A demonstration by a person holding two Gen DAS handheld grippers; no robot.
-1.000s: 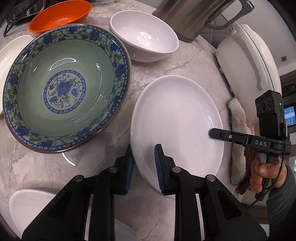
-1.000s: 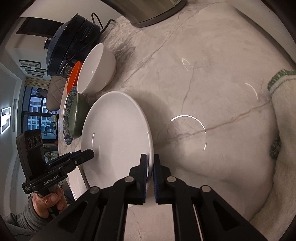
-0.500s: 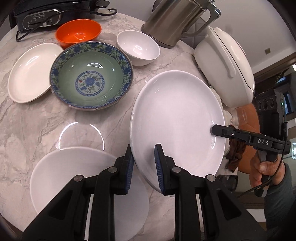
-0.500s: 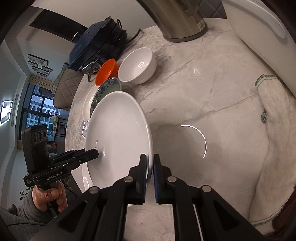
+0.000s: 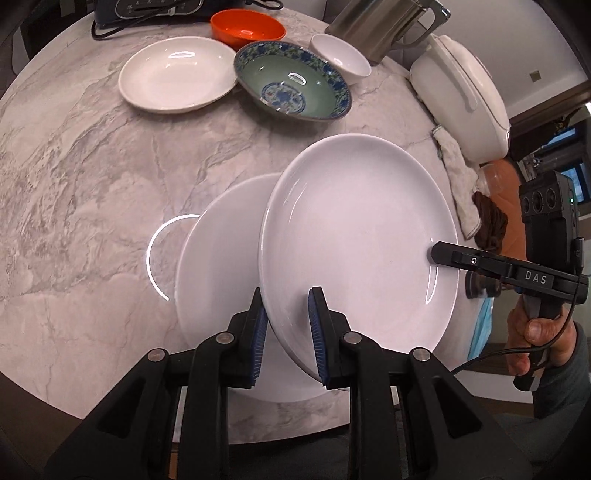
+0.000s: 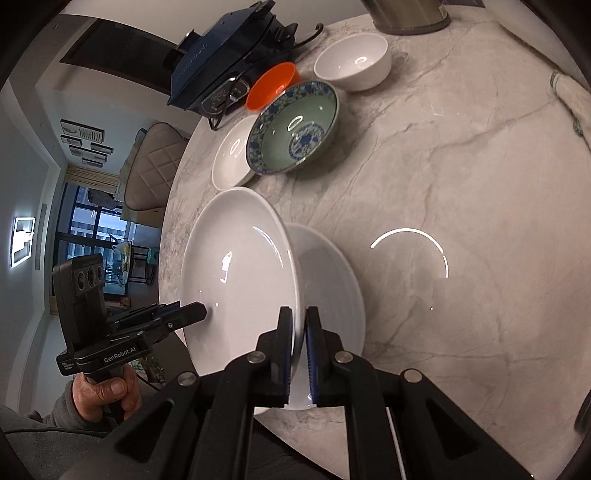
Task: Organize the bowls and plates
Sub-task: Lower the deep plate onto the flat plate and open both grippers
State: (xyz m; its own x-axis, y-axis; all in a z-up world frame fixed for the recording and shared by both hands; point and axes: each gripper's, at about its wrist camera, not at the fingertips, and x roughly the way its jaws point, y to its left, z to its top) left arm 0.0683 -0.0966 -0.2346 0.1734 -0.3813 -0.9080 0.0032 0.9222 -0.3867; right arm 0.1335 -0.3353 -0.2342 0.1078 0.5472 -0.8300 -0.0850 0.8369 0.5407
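**Plate held over a second plate, gripped from both sides**

Left gripper (image 5: pixel 286 325) clamps the near rim of the white plate (image 5: pixel 354 236), blue pads either side. Right gripper (image 6: pixel 299 347) pinches the opposite rim, jaws nearly together. The plate hangs tilted above the marble table (image 5: pixel 92 177), overlapping a second white plate (image 5: pixel 221 266) lying flat beneath. Farther back sit a shallow white dish (image 5: pixel 177 74), the patterned green bowl (image 5: pixel 291 85), an orange bowl (image 5: pixel 247 31) and a small white bowl (image 5: pixel 341 57).
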